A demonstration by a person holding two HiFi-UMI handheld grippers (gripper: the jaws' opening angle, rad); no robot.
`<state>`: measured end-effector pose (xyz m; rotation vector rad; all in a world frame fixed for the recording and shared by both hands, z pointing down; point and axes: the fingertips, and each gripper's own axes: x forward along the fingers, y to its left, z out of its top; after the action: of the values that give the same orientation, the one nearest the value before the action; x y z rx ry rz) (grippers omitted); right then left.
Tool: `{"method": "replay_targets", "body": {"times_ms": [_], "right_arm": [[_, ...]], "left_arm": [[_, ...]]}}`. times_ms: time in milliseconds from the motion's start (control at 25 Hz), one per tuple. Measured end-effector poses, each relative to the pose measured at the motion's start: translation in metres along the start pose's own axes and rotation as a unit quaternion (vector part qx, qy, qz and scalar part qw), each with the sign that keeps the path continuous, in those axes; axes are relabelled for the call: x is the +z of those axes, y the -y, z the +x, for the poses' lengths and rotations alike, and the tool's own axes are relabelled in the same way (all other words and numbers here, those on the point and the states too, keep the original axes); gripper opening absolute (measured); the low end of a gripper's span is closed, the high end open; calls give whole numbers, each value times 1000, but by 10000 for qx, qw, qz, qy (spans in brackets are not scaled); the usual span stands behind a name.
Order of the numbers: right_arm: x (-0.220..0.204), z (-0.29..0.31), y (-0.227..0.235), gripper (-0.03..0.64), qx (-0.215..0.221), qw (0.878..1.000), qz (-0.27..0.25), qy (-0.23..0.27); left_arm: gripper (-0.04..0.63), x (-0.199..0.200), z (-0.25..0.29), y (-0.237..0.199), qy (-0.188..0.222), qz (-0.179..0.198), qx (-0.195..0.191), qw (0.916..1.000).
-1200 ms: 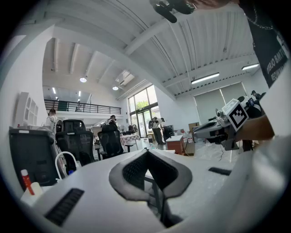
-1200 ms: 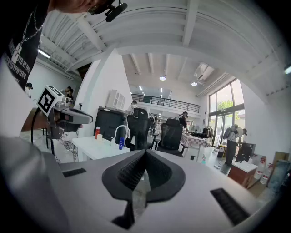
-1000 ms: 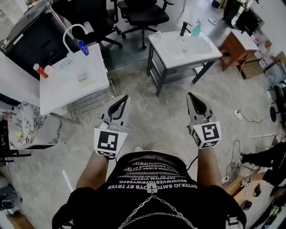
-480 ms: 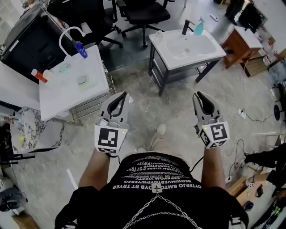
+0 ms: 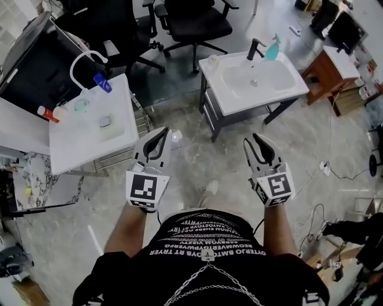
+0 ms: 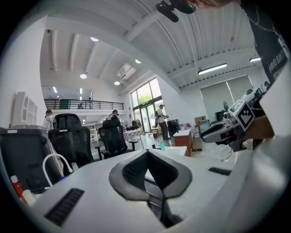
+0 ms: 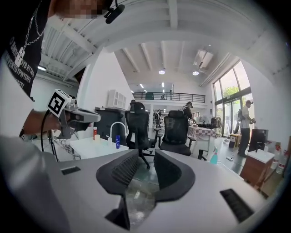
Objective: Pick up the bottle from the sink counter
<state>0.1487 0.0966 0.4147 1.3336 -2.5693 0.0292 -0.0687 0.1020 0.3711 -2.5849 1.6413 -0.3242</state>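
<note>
Both empty at the approach step: left gripper (image 5: 164, 131) closed, right gripper (image 5: 255, 141) just opening on nothing; next we reach the bottle (image 5: 273, 49) on the sink counter (image 5: 239, 95).

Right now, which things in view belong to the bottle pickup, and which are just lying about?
Job: teal bottle on right sink; red bottle on left sink; which one is meant, I cannot tell.
Lying about: chairs, wooden cabinet.
</note>
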Motion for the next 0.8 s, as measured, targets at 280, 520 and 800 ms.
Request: {"method": "replay_targets", "body": {"times_ms": [280, 520, 800], "right_arm": [[-2, 51, 56, 166, 301, 9990, -287, -162], [-12, 73, 83, 187, 689, 9973, -188, -182], [-2, 87, 95, 190, 699, 9974, -138, -139]], "left_arm": [[5, 5, 57, -15, -121, -53, 444, 9989], [6, 14, 81, -18, -162, -50, 753, 9970], [5, 8, 103, -19, -187, -220, 624, 9976]]}}
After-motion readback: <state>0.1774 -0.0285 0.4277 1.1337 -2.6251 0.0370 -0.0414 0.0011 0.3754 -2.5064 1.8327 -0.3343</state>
